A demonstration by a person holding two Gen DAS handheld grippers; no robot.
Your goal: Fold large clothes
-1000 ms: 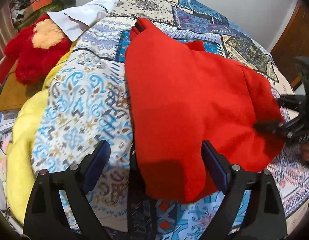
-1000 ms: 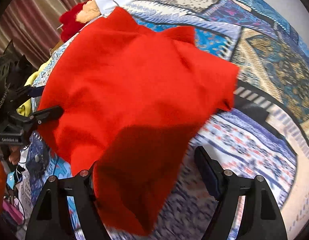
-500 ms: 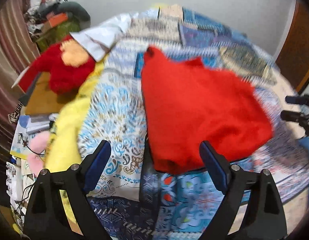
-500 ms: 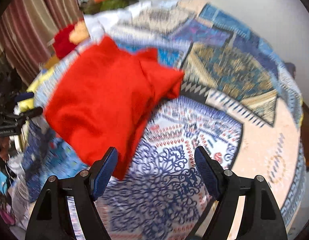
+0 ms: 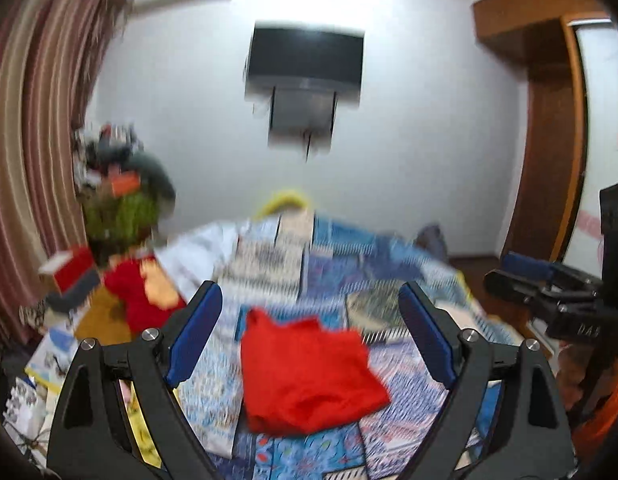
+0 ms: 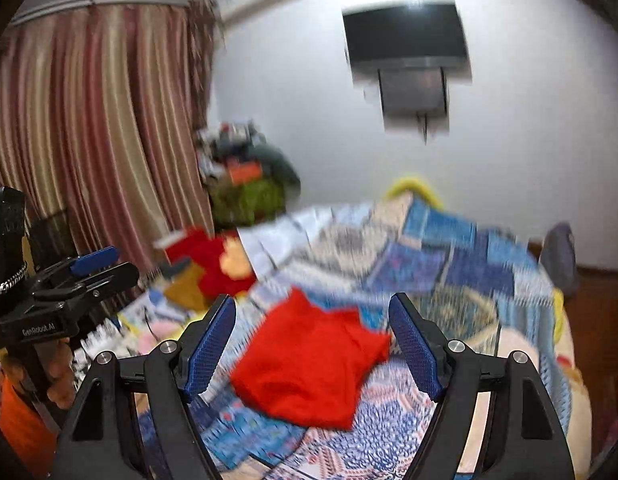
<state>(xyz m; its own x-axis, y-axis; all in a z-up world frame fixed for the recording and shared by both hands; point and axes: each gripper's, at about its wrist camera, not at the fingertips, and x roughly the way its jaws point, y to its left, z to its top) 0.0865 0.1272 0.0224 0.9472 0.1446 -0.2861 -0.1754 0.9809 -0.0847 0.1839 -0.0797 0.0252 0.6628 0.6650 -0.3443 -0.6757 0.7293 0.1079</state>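
Note:
A folded red garment (image 5: 305, 368) lies on the patterned blue bedspread (image 5: 349, 272); it also shows in the right wrist view (image 6: 313, 364). My left gripper (image 5: 311, 336) is open and empty, held well back from and above the garment. My right gripper (image 6: 312, 344) is open and empty, also well back from the garment. Each gripper shows in the other's view, the right one (image 5: 549, 292) at the right edge and the left one (image 6: 69, 280) at the left edge. Both views are motion-blurred.
A red plush toy (image 5: 141, 288) and a white cloth (image 5: 201, 252) lie at the bed's far left. A clothes pile (image 6: 249, 176) stands by the striped curtain (image 6: 89, 120). A wall TV (image 5: 305, 60) hangs ahead. A wooden wardrobe (image 5: 549, 120) stands right.
Both grippers have pulled back and tilted up from the garment, so the room's wall and TV now show. The red garment lies released on the bed, smaller in view.

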